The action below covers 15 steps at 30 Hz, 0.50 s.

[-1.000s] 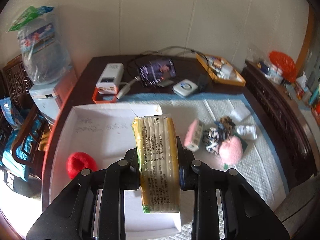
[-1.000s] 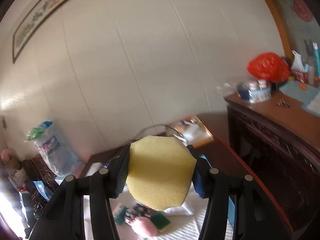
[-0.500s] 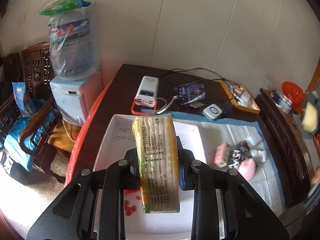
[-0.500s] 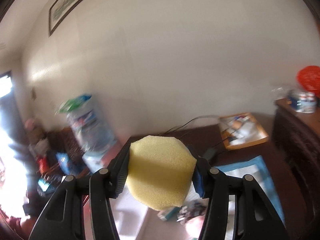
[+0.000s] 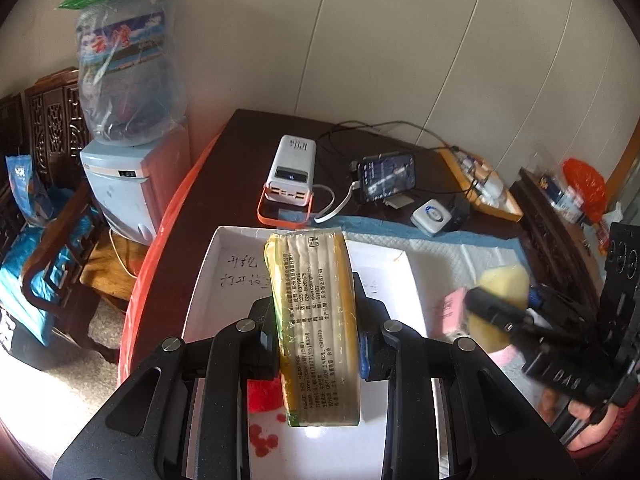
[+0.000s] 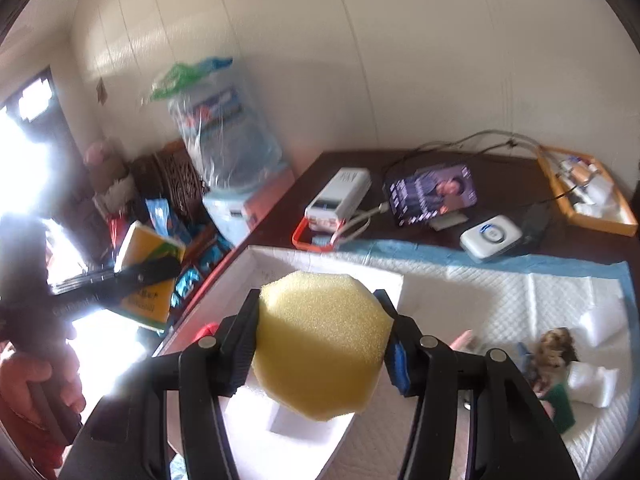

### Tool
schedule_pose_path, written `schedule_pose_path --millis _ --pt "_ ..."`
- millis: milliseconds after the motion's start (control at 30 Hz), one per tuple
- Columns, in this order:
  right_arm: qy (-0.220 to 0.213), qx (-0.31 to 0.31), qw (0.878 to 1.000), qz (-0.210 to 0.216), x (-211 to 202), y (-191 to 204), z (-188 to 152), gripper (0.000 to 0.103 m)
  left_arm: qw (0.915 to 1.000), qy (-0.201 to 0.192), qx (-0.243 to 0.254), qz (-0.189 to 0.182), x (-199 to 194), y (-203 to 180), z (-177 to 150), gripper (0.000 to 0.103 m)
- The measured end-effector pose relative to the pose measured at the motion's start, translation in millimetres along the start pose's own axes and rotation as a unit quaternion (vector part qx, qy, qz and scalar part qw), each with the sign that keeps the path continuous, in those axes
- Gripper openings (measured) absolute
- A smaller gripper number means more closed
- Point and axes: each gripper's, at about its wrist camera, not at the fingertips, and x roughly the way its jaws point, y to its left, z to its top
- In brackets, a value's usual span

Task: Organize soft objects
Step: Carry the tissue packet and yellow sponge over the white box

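Left gripper (image 5: 318,332) clenched on a yellow tissue pack (image 5: 314,320): pack wedged upright between the two fingers, printed face toward the camera, top end jutting well past the fingertips, bottom end hanging below them. Held in the air above the white box (image 5: 208,280), over its left half. Inside the box, low down beside the pack, a red pompom (image 5: 262,398), partly hidden by the left finger.

Right gripper (image 6: 322,344) clamped on a yellow sponge (image 6: 320,344): foam squeezed from both sides, bulging out above and below the pads, filling the whole gap. Carried above the near right part of the white box (image 6: 256,264), close to its right wall. Same sponge (image 5: 502,280) visible from the left wrist camera at the right edge of the box, in front of a pink block (image 5: 452,310).

Rest of the soft things heaped on the white quilted pad (image 6: 500,280) toward the table's right edge: patterned scrunchies (image 6: 554,346), a green-backed sponge (image 6: 560,402), white foam pieces (image 6: 600,318).

Along the table's far edge: power bank (image 5: 292,168), propped phone (image 5: 386,176), small white device (image 5: 432,216), orange tray (image 5: 480,184). Off the table's left edge, a water dispenser (image 5: 132,184) with a bagged bottle on top.
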Motion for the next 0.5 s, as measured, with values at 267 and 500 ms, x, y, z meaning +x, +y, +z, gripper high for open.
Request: schedule_pose_path --millis 267,500 --pt "0.055 -0.015 0.998 0.029 56.5 -1.1 -13.0 0.056 0.999 0.041 0.01 0.018 56.5 8.2 3.8 0.026" --pt "0.067 -0.033 0.996 0.049 83.8 -6.4 -20.4 0.056 0.9957 0.087 0.0 0.031 103.5 14.8 1.6 0.026"
